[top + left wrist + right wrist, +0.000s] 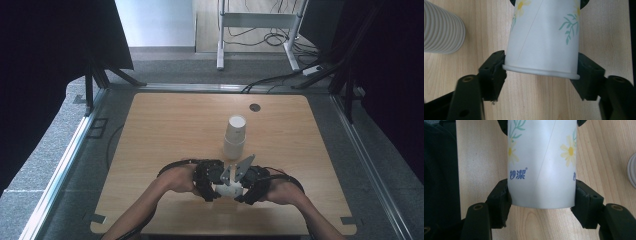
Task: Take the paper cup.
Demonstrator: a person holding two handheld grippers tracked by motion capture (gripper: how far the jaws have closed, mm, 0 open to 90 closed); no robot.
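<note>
Flowered paper cup (229, 189) lies on its side just nearer me than the cup stack (234, 136), long axis running hand to hand. Right gripper (541, 195) clamps its base end; left gripper (541, 67) straddles the rim end, contact on both sides, grip loose. Cup's middle hidden under the grippers in high view. Worktop (160, 125) below.

My surface (165, 120) is a light wood-grain top with rounded corners. A stack of white ribbed paper cups (234, 136) stands upright on it, just beyond my hands, near the middle. Farther back a small dark round plug (255, 107) sits flush in the wood. Grey carpet floor (60, 145) surrounds it.
</note>
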